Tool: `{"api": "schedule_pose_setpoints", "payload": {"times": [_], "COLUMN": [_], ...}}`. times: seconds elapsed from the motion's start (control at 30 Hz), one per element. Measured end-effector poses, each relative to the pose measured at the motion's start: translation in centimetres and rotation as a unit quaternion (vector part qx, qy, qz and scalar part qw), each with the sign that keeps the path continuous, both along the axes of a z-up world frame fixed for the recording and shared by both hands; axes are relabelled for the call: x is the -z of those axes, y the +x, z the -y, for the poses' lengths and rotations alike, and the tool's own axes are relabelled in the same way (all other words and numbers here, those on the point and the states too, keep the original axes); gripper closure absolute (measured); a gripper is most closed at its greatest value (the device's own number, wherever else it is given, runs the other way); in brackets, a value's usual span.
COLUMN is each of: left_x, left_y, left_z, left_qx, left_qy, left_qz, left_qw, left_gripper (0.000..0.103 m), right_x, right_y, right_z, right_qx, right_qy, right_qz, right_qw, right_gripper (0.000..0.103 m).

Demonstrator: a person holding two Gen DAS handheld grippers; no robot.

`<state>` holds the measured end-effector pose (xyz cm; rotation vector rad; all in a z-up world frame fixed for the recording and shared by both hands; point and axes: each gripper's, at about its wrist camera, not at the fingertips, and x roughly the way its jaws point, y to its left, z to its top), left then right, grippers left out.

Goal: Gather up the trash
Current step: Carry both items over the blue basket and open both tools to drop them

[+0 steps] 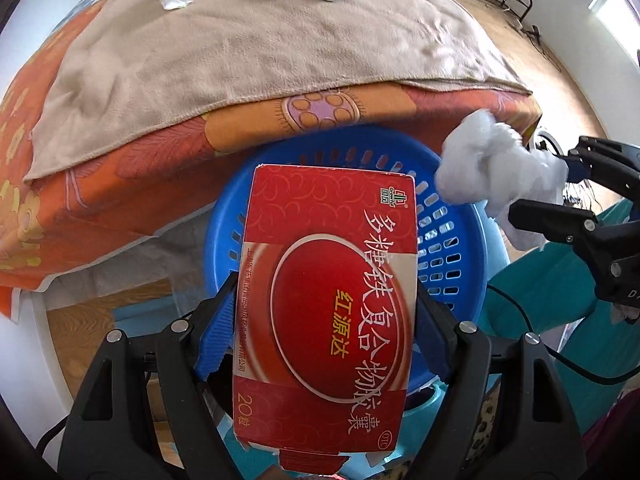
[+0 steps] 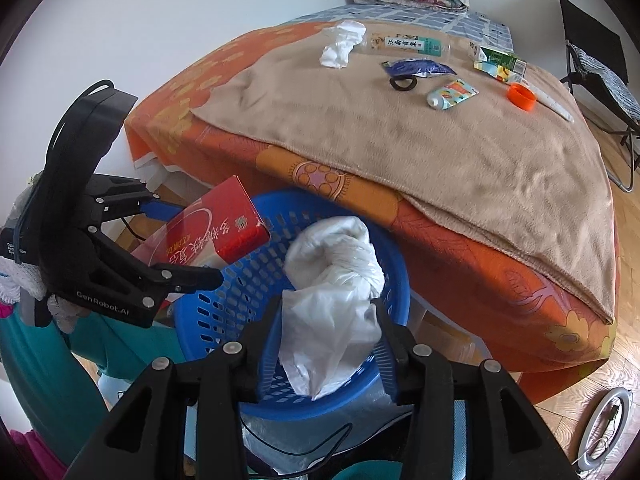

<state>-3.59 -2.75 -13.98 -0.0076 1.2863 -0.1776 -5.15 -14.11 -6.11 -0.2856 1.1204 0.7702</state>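
Note:
My left gripper (image 1: 324, 300) is shut on a red medicine box (image 1: 328, 304) with white Chinese lettering and holds it over the blue slotted basket (image 1: 452, 256). The box also shows in the right wrist view (image 2: 212, 228), above the basket's left rim (image 2: 224, 292). My right gripper (image 2: 328, 320) is shut on a crumpled white plastic bag (image 2: 332, 292) and holds it over the basket. In the left wrist view the bag (image 1: 496, 164) hangs at the basket's right rim, held by the right gripper (image 1: 560, 192).
A bed with an orange sheet and a tan blanket (image 2: 440, 136) stands behind the basket. On the blanket lie a white tissue wad (image 2: 340, 44), a plastic bottle (image 2: 404, 44), a blue wrapper (image 2: 416, 68), a black hair tie (image 2: 404, 83), a small tube (image 2: 450, 94), an orange cap (image 2: 521, 97) and a green carton (image 2: 498, 62).

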Motion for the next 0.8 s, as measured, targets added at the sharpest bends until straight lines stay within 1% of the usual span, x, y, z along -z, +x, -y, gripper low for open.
{"api": "schedule_pose_setpoints", "payload": {"times": [0.03,0.07,0.1,0.17,0.27,0.37,0.8], "left_x": [0.03,0.06,0.12,0.17,0.43,0.50,0.05], "left_y": [0.03,0.05,0.15,0.22,0.43,0.52,0.85], "left_z": [0.02,0.04,0.03,-0.09,-0.24,-0.41,-0.48], "left_qx": [0.001,0.002,0.002,0.000,-0.002,-0.007,-0.012], "left_qy": [0.003,0.004,0.006,0.008,0.009,0.002,0.005], "left_qz": [0.002,0.002,0.001,0.000,-0.006,-0.009,-0.002], "left_qw": [1.0000,1.0000,1.0000,1.0000,0.9999,0.9999,0.9999], "left_gripper": [0.022,0.022,0.022,0.022,0.022,0.022,0.022], "right_x": [-0.01,-0.02,-0.10,-0.37,-0.62,-0.65,-0.53], "right_y": [0.00,0.01,0.05,0.07,0.09,0.12,0.06], "right_z": [-0.10,-0.13,-0.11,-0.05,-0.05,-0.13,-0.55], "right_qx": [0.000,0.001,0.002,0.005,0.007,0.006,-0.002], "right_qy": [0.000,0.001,0.003,0.008,0.011,0.012,0.009], "right_qz": [0.000,-0.001,-0.001,0.006,0.010,0.010,0.014], "right_qw": [1.000,1.000,1.000,1.000,1.000,1.000,1.000], "right_gripper": [0.057,0.048,0.035,0.026,0.026,0.026,0.026]}}
